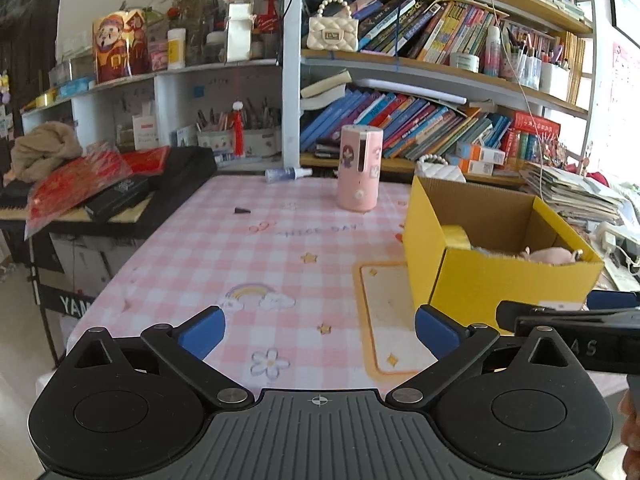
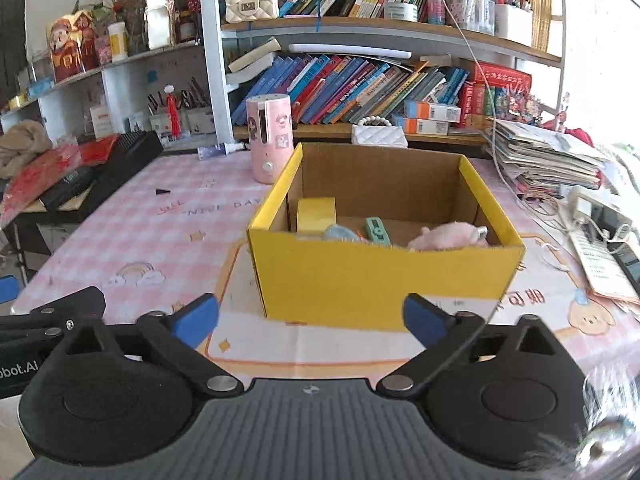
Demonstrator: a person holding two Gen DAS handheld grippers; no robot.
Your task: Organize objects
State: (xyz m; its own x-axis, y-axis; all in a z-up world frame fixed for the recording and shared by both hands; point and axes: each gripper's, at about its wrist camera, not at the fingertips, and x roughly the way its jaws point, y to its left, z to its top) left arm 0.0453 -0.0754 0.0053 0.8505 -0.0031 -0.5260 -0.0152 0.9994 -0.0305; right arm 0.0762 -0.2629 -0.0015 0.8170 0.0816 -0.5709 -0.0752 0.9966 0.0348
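Both grippers hang low over the near edge of the bench, which is covered in a pink checked cloth, and both are empty. The left gripper has its blue-padded fingers spread wide with only the cloth between them, and the right gripper is likewise fully spread, nothing between its fingers, facing the front wall of the yellow cardboard box. The box stands on a pale mat toward the right of the bench and already holds several things: a yellow roll of tape against its left wall, a small teal item, a bluish fuzzy thing partly hidden by the rim, and a pink plush toy. Judging from that, the work sits between one deposit and the next pick, well along. What is left loose on the bench is a pink cylindrical container standing upright beyond the box's far-left corner, a small spray bottle lying on its side at the back edge, and a tiny dark cone-shaped piece on the cloth. The next move would probably be a reach to the far side for one of these. The upright container is the tall one and could tip if caught high or off-centre, while the bottle may roll.
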